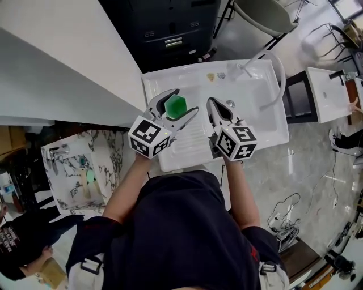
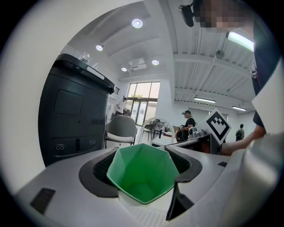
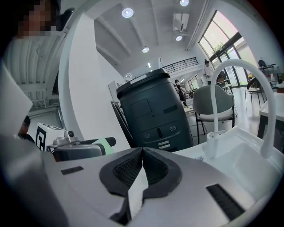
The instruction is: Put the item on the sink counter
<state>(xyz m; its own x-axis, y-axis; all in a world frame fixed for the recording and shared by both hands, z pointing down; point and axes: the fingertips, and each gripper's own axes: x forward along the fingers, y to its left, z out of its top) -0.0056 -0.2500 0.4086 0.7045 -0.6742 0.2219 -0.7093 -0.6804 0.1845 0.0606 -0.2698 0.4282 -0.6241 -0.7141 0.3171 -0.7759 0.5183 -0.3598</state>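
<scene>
A green faceted cup point(image 1: 175, 106) sits between the jaws of my left gripper point(image 1: 176, 109), above the ribbed drainboard of the white sink counter point(image 1: 187, 148). In the left gripper view the cup point(image 2: 142, 177) opens toward the camera, and the pads of the left gripper point(image 2: 143, 165) press on both its sides. My right gripper point(image 1: 213, 107) hovers just right of it over the counter, jaws shut with nothing between them. In the right gripper view the tips of the right gripper point(image 3: 142, 153) meet, and the left gripper point(image 3: 82, 150) shows at the left.
The basin point(image 1: 255, 107) with its curved white faucet point(image 1: 276, 68) lies to the right. A dark cabinet point(image 1: 164, 28) stands behind the sink and a grey chair point(image 1: 264, 14) beside it. A white wall panel point(image 1: 57, 62) is at the left, and a marbled sink point(image 1: 85, 164) below it.
</scene>
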